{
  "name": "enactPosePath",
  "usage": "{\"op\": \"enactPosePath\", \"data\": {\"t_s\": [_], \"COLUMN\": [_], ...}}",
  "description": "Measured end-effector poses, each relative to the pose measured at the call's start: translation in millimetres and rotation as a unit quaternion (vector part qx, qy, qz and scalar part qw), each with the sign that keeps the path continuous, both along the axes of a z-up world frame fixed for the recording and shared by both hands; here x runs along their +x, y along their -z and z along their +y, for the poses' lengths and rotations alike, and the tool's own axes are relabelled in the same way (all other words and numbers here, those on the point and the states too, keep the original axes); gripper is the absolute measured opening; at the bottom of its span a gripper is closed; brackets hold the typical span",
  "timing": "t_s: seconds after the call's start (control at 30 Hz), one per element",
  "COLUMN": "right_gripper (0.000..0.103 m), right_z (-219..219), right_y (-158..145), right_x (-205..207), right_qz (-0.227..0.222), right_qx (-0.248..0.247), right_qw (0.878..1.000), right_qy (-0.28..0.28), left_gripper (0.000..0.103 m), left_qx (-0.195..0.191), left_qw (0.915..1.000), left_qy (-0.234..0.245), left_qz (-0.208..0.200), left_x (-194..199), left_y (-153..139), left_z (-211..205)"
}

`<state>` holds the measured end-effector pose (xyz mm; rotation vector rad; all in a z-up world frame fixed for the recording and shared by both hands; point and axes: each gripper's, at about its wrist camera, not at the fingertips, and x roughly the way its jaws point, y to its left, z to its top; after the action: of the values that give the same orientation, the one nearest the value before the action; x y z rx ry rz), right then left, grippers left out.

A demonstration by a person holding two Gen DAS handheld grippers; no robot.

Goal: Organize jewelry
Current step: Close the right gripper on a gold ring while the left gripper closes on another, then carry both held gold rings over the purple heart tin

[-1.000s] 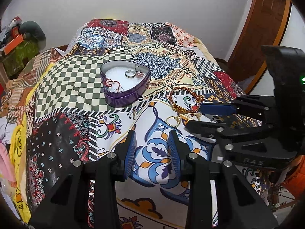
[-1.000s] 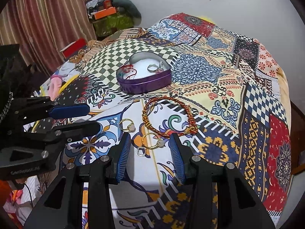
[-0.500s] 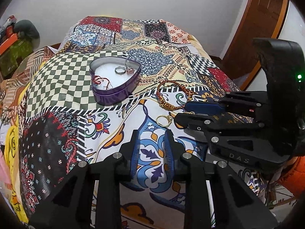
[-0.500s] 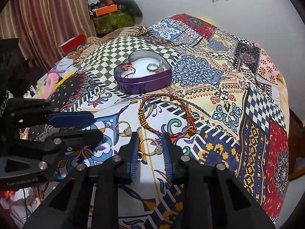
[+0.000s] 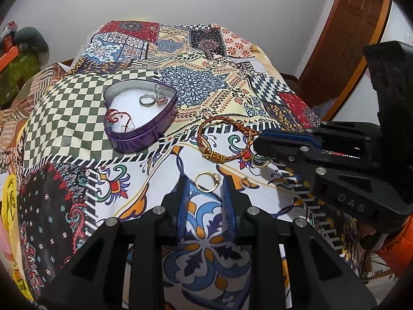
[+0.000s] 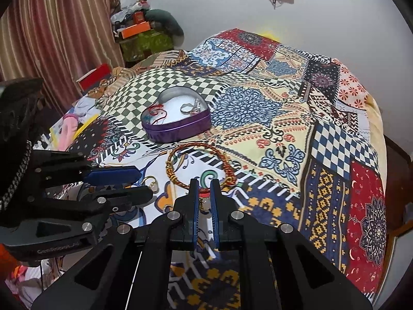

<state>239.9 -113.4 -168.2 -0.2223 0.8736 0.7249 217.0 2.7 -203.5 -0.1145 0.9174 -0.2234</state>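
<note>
A purple heart-shaped tin (image 5: pixel 144 139) (image 6: pixel 178 131) sits on the quilt and holds a silver ring (image 5: pixel 145 100), a red cord and small pieces. A red-and-gold beaded bracelet (image 5: pixel 214 155) (image 6: pixel 175 175) lies in front of the tin. My left gripper (image 5: pixel 206 180) (image 6: pixel 144 184) is low over the quilt, jaws narrowly apart. A gold ring (image 5: pixel 197 180) (image 6: pixel 151 182) lies between its tips, untouched by the pads. My right gripper (image 6: pixel 204 183) (image 5: pixel 258 147) is shut on a second gold ring (image 6: pixel 205 202) (image 5: pixel 262 161) near the bracelet's front edge. A tiny ring (image 5: pixel 245 182) lies between the two grippers.
A patchwork quilt (image 5: pixel 77 118) covers the whole bed. A striped curtain (image 6: pixel 51 38) and piled clutter (image 6: pixel 144 33) stand past the bed's left side. A wooden door (image 5: pixel 348 38) is at the right. An orange sleeve (image 5: pixel 402 240) shows behind my right gripper.
My right gripper's jaws closed from wide apart onto the gold ring in front of the bracelet. My left gripper narrowed a little and moved forward until its tips flank the other gold ring.
</note>
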Motion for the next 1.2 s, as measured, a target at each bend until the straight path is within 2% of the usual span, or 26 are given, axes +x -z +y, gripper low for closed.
{"op": "enactPosePath", "data": {"t_s": [0.17, 0.27, 0.37, 0.43, 0.77, 1.2], "right_gripper": [0.008, 0.008, 0.008, 0.008, 0.008, 0.008], "right_z": [-4.2, -6.0, -7.8, -8.6, -11.4, -3.3], "right_y": [0.5, 0.3, -0.6, -2.1, -16.2, -34.7], "right_x": [1.4, 2.0, 2.2, 2.7, 1.5, 3.3], "right_qz": [0.001, 0.002, 0.001, -0.001, -0.013, -0.032], "right_qx": [0.005, 0.007, 0.009, 0.01, 0.024, 0.035], "right_qw": [1.0, 1.0, 1.0, 1.0, 0.999, 0.999], "right_qy": [0.005, 0.006, 0.008, 0.01, 0.018, 0.016], "left_gripper": [0.025, 0.02, 0.019, 0.004, 0.004, 0.004], "left_qx": [-0.013, -0.01, -0.01, -0.014, -0.018, -0.017], "left_qw": [0.9999, 0.9999, 0.9999, 0.9999, 0.9995, 0.996], "left_qy": [-0.001, -0.002, -0.002, 0.0, -0.018, -0.053], "left_qz": [0.0, -0.003, -0.007, -0.008, -0.021, -0.07], "left_x": [6.6, 8.2, 7.0, 5.6, -5.2, -14.4], "left_y": [2.5, 3.0, 1.9, 0.5, -8.7, -46.5], "left_z": [-0.5, -1.4, -1.5, -1.2, 11.0, 41.4]}}
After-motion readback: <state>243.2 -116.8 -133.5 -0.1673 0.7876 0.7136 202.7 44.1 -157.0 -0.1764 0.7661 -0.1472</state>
